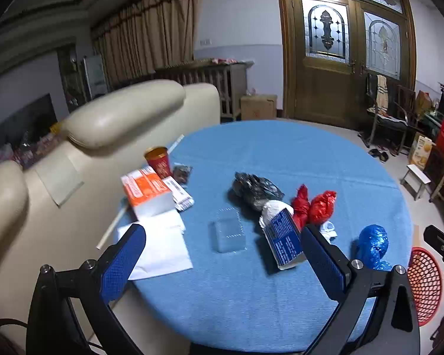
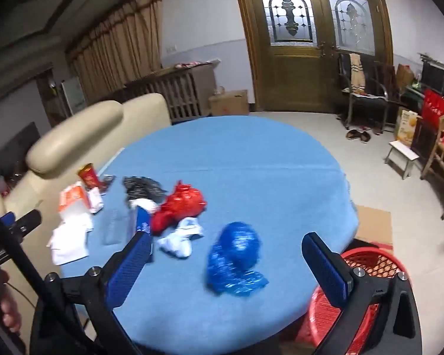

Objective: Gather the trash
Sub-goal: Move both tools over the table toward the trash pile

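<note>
Trash lies scattered over the round table (image 1: 251, 153) under its blue cloth, and both grippers hang above the near edge with jaws wide and nothing between them. The right gripper (image 2: 226, 263) looks the better placed: the crumpled blue bag (image 2: 236, 254) sits just ahead of its fingers, roughly centred in the gap, with its bulk stretching from the far ball down toward the near right. The red mesh basket (image 2: 367, 269) stands off the table's edge just right of that gripper, so I judge the blue bag the likely first pick, with a short carry to the basket.

The left gripper (image 1: 223, 261) points at the clear plastic box (image 1: 229, 233) lying ahead of its jaws, with the blue-and-white carton (image 1: 284, 239) just beside its right finger, long axis running away and slightly left. Beyond lie the black bag (image 1: 256, 189), the red bags (image 1: 313, 205) and a white wad (image 2: 180, 238), packed close and partly touching. At the left edge sit the orange box (image 1: 146, 192), white paper (image 1: 162, 245) and a red cup (image 1: 159, 161). A cream sofa (image 1: 109, 124) presses against that side of the table. Nothing blocks the blue bag; the clustered bags could drag one another
</note>
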The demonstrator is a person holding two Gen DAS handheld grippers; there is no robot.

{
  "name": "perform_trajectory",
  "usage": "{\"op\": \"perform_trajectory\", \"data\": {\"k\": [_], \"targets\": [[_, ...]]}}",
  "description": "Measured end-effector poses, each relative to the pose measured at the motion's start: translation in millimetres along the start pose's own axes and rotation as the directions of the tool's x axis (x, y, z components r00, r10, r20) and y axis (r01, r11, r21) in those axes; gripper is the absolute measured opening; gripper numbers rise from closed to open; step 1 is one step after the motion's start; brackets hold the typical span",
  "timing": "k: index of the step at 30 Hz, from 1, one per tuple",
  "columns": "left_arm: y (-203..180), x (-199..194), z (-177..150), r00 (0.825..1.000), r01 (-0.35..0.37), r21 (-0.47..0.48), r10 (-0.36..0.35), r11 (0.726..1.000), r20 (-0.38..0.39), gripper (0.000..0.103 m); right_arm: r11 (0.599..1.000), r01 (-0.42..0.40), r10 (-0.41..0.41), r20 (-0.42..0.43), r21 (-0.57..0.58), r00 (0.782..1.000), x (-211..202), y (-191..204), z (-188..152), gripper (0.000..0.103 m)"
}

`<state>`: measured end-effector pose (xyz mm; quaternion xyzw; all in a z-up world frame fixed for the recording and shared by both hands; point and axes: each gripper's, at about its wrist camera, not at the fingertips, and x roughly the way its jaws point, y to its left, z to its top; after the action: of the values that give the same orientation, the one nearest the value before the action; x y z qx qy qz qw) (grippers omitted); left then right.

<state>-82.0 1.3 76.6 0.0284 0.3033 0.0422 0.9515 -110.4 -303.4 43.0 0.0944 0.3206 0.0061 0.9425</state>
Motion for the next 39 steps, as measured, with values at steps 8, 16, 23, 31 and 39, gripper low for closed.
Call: {"op": "perform_trajectory", "data": {"k": [8,16,23,31,39], "targets": [[-0.4,-11.9,-3.8,1.0,-0.015,0.015,0.015,1.0,0.007,0.103,1.0,0.004,-0.004,0.008,-0.005,1.0,-3.1,9.0,-4.2,0.103],[-5.9,-14.2,-11.8,1.0,-0.021,0.031,0.021,0.999,0.0,0.103,1.0,0.004,-0.004,0.011,-0.028,1.0,0.7,19.5,-13.1,0.103],[-8.1,-13.4,-13.1,1.0,-0.024,0.039,0.024,0.999,-0.005,0.103,0.999,0.005,-0.005,-0.005,-0.033,1.0,10.4,20.6,-18.4,0.103],[-12.5,-8.8,-14.1,1.0,-0.023,0.051,0.024,0.998,-0.019,0.103,1.0,-0.004,0.003,-0.035,-0.019,0.999,19.5,17.5,-20.6,0.103],[-16.2,-3.4,-14.6,0.999,-0.025,0.059,0.027,0.998,-0.035,0.103,1.0,-0.011,0.011,-0.049,-0.01,0.999,25.7,14.6,-21.3,0.103]]}}
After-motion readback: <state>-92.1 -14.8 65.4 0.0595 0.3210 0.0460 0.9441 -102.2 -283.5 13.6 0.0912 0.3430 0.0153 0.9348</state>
